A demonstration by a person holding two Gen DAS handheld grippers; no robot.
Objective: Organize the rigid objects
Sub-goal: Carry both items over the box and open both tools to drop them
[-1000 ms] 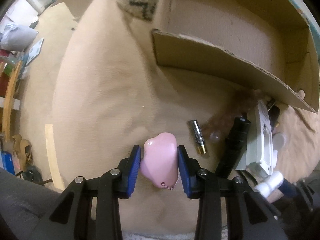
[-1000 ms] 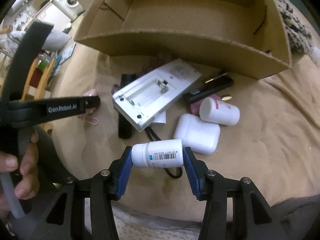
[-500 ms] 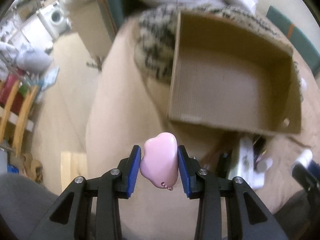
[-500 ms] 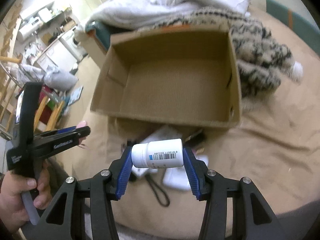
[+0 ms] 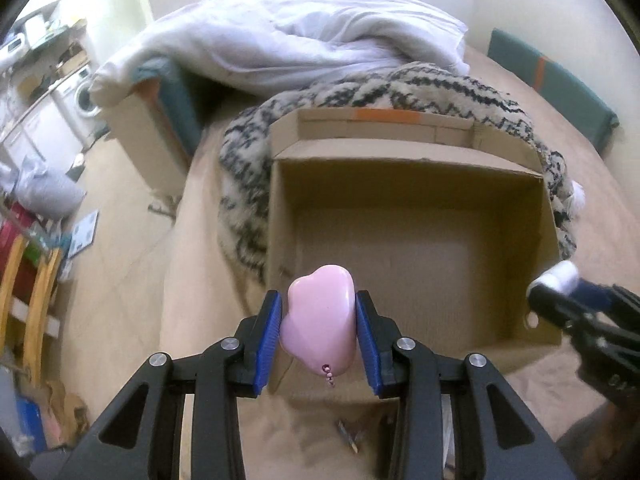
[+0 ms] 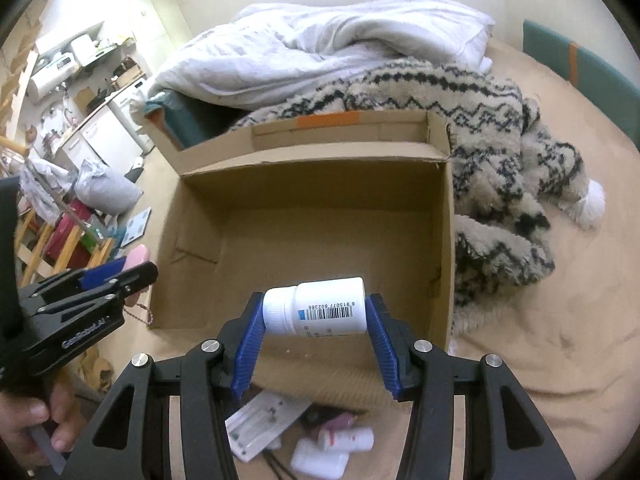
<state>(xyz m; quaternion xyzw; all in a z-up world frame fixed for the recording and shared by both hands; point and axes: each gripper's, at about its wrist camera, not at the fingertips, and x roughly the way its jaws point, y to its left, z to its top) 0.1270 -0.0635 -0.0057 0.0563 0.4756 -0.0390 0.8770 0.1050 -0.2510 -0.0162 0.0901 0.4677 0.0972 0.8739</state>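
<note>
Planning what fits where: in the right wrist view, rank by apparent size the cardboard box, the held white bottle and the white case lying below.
1. cardboard box, by far the largest.
2. white bottle in the right gripper; nearness to the camera enlarges it.
3. white case; farther away and blurred, so it is unsure which of these two is really bigger.

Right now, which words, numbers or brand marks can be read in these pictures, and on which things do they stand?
"6 915077 802366": under the barcode of the white bottle, upside down in the view; the last digits are uncertain.
"GenRobot.AI": on the side of the left gripper.
Small print beside the bottle's barcode: too blurred to read.
Cardboard box: no readable text.
</note>
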